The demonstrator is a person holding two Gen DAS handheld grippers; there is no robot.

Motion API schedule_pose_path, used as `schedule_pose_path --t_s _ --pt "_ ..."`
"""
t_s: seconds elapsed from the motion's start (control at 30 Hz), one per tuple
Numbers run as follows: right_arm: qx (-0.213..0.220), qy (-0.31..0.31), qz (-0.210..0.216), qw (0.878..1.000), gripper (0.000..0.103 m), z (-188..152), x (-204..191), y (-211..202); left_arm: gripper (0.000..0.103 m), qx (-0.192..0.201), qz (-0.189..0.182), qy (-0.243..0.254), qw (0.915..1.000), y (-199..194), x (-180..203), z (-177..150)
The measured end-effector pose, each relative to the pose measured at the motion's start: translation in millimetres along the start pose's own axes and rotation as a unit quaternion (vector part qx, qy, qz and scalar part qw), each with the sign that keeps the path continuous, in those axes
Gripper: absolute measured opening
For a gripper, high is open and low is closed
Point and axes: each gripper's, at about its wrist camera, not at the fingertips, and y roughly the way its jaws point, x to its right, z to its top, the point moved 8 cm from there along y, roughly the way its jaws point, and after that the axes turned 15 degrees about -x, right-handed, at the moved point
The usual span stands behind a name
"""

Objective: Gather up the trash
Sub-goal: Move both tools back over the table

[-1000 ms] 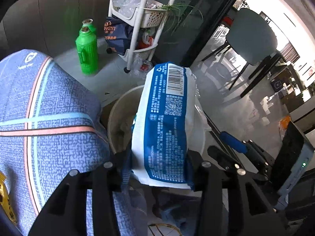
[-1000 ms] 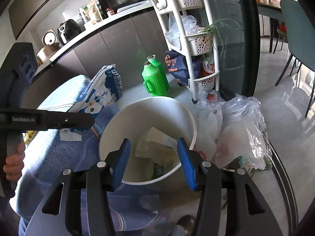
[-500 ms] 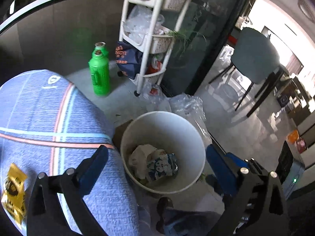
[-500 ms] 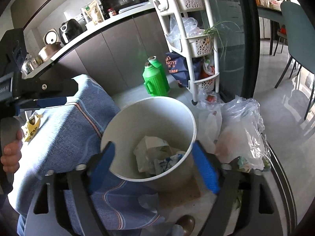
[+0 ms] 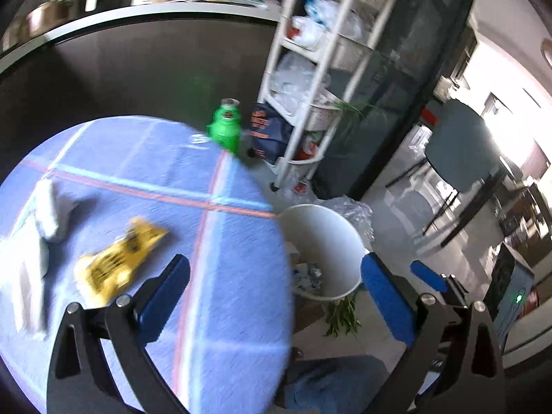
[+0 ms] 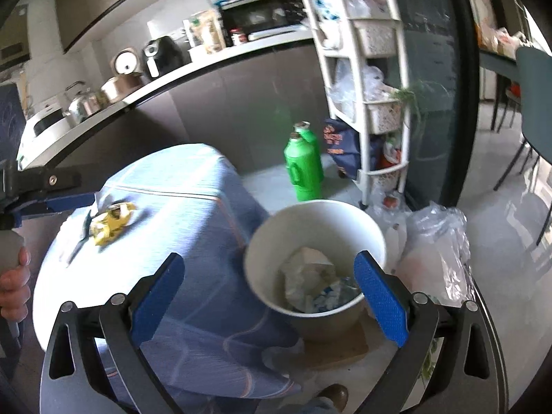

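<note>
While the blur softens much of the left wrist view, the relation that matters reads clearly enough: the yellow wrapper (image 5: 119, 262) lies at the lower left of that frame on the blue cloth of the counter (image 5: 207, 276), just up and left of the left hand-held gripper (image 5: 274, 288), whose blue fingers are spread wide with nothing between them. Its long axis runs on a diagonal from lower left to upper right, roughly crossing the line along which the fingers point. Further left, some pale paper or tissue (image 5: 48, 210) lies on the same cloth, too smeared to identify. In the right wrist view the wrapper (image 6: 112, 222) sits at middle left, well apart from the right hand-held gripper (image 6: 269, 288), which is also spread and empty and hangs close to the white bin (image 6: 262, 241) at centre right. By my judgement the left one is the nearer and should take the wrapper, then carry it rightward to the bin. The bin already holds crumpled paper and a blue-printed packet; its floor is hidden beneath them. In the left wrist view the counter's edge cuts off the bin's near side.
</note>
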Motion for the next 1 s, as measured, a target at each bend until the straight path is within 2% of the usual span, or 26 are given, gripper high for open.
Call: schedule_pose_path --t_s 0.2,0.43,0.7,0.83,0.93,1.0 --pt "-0.002 -0.046 0.022 0.999 0.094 -1 -56 -13 0.099 0.017 0.046 -0.053 0.9974 -43 -70 -38" --pt "-0.014 -0.091 0.053 0.994 0.094 -2 -122 -14 0.099 0.024 0.093 -0.104 0.9899 -81 -150 -88" --pt "-0.044 -0.137 0.077 0.987 0.092 -1 -197 11 0.099 0.035 0.095 -0.129 0.9864 -96 -205 -110" --pt "-0.064 -0.148 0.078 0.984 0.086 2 -227 35 0.085 0.029 0.068 -0.135 0.9881 -89 -225 -110" --pt "-0.087 -0.133 0.083 0.984 0.084 9 -237 56 0.074 0.02 0.054 -0.133 0.9895 -78 -237 -106" --pt "-0.106 -0.116 0.082 0.984 0.083 13 -239 73 0.07 0.016 0.048 -0.131 0.99 -71 -240 -102"
